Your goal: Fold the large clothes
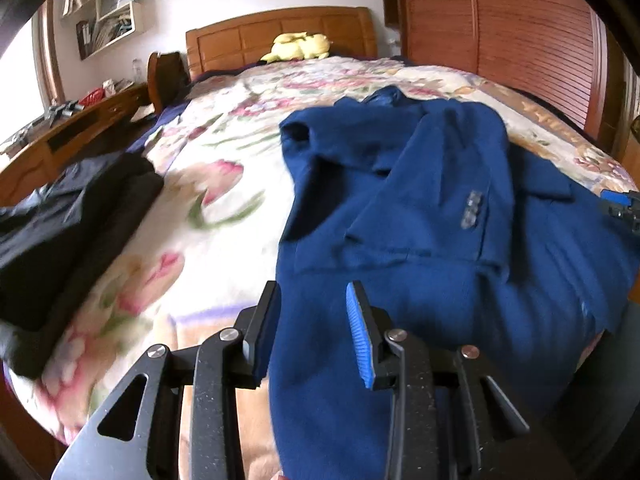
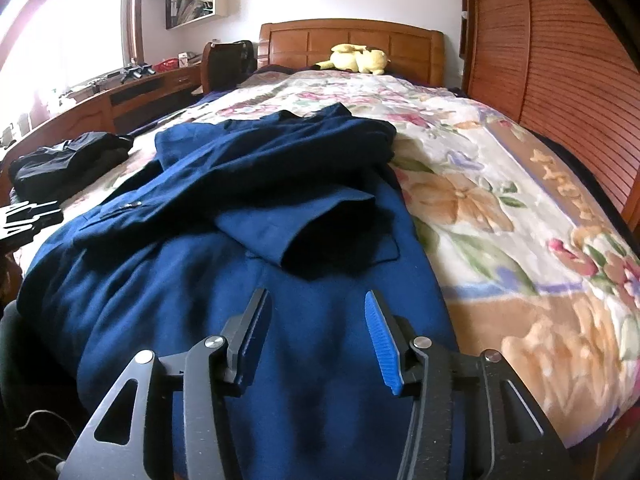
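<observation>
A large blue jacket (image 1: 420,208) lies on the flowered bedspread (image 1: 216,216), its sleeves folded across the body; it also shows in the right wrist view (image 2: 248,208). My left gripper (image 1: 314,320) is open and empty over the jacket's near left hem. My right gripper (image 2: 318,326) is open and empty over the jacket's near right hem. The right gripper's tip shows at the right edge of the left wrist view (image 1: 624,204), and the left gripper at the left edge of the right wrist view (image 2: 28,216).
A dark folded garment (image 1: 68,232) lies at the bed's left side, also in the right wrist view (image 2: 68,160). A yellow plush toy (image 2: 358,58) rests by the wooden headboard (image 2: 352,40). A desk (image 2: 132,92) runs along the left, a slatted wardrobe (image 2: 560,80) along the right.
</observation>
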Demonstrator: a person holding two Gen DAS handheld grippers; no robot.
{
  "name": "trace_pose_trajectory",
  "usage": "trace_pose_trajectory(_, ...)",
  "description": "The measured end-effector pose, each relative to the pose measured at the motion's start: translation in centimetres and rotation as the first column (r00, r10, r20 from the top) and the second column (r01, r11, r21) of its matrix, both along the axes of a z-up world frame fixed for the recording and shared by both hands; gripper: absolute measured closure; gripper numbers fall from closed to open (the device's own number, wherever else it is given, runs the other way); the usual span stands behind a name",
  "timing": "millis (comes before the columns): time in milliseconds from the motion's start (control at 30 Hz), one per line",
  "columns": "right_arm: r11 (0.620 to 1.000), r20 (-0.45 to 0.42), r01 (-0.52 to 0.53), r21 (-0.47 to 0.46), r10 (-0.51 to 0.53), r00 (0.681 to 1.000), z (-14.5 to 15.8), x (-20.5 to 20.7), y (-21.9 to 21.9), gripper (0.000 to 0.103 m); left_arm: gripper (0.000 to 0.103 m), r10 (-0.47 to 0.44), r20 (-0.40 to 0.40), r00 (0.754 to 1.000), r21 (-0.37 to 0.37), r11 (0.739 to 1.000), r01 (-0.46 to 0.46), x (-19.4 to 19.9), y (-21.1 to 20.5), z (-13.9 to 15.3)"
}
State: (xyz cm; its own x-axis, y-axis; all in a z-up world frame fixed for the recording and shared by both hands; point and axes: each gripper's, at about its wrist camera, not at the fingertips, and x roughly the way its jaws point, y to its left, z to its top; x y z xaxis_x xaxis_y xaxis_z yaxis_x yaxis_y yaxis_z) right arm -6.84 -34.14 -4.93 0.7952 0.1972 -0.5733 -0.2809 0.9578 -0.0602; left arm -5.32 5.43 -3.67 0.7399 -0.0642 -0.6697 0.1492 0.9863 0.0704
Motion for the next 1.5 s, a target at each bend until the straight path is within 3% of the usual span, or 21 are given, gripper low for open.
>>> trace_pose_trajectory(300,0.997,-0.025,0.054,-0.062,-0.056,0.998,-0.3,-0.2,-1.9,0.050,0.068,0.019,-0.037,0.999,0.004,1.000,-0.019,-1.9,1.1,-2.0)
trace_pose_trajectory(933,0.971,-0.027,0.181,-0.154,-0.187,0.982,-0.7,-1.1,-4.2,0.050,0.066,0.017,-0.054,0.998,-0.028,0.999,-0.018,-4.2,2.7,-2.5)
trace_pose_trajectory(1500,0.995,-0.136,0.059,-0.075,-0.069,0.988,-1.2,-0.1,-4.6,0.050,0.066,-0.033,-0.059,0.998,-0.103,0.994,0.027,-5.8,2.5,-3.3)
